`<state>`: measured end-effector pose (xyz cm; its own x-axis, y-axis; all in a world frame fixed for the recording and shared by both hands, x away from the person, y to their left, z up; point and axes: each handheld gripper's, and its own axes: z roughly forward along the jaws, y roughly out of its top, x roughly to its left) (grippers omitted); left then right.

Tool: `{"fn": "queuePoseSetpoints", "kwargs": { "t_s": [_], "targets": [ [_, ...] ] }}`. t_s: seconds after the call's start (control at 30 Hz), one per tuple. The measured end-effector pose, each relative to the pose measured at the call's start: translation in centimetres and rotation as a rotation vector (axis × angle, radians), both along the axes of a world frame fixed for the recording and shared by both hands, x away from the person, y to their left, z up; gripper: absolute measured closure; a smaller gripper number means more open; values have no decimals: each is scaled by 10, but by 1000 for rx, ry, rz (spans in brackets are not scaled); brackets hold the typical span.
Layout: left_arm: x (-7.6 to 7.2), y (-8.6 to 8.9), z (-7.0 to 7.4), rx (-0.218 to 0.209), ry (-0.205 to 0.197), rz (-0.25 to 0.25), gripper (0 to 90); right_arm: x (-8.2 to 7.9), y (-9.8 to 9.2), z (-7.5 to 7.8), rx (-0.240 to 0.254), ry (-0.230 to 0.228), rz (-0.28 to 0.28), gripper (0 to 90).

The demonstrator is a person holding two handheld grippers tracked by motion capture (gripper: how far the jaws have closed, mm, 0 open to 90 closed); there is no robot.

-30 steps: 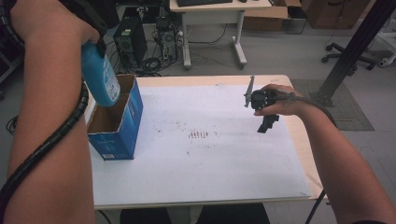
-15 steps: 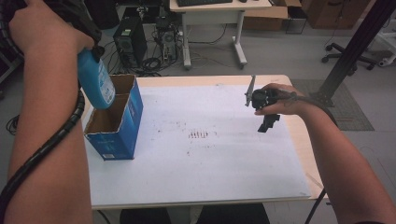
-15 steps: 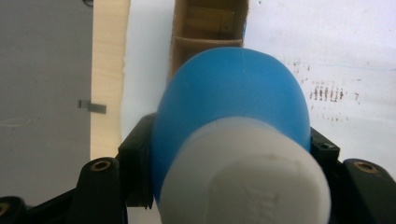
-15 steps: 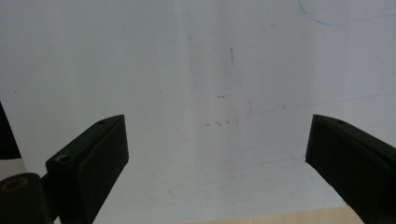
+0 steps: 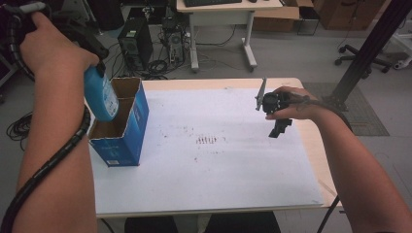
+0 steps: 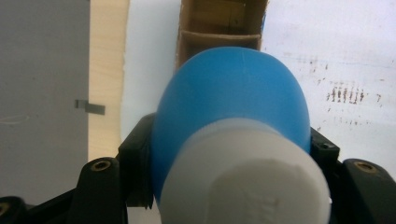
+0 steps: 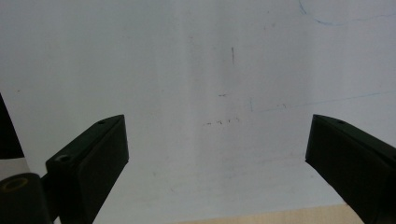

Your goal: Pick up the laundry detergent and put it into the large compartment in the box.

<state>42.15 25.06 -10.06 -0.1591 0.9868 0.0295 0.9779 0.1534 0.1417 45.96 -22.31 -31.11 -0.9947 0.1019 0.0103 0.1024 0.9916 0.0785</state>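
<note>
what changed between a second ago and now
The left gripper has lowered the blue bottle toward the near compartment of the blue cardboard box, its fingers clamped on it throughout. The right gripper stayed open above the white sheet; the box has not moved.

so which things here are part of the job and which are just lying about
Part of the job:
- blue bottle, clamped in the left tool
- blue cardboard box under it, open top, divided inside

Lying about:
- right tool, open over the white table cover
- computer tower on the floor
- office chair
</note>
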Motion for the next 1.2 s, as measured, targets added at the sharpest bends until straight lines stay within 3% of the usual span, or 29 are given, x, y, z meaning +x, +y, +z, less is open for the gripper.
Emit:
{"fn": "queuePoseSetpoints", "kwargs": {
  "t_s": [0.8, 1.2],
  "targets": [
    [6, 8, -40, 7, 12, -10, 372, 0, 0, 0, -7, -2, -1, 58],
    [9, 7, -66, -10, 23, -25, 372, -1, 0, 1, -8, -5, -4, 58]
  ]
}}
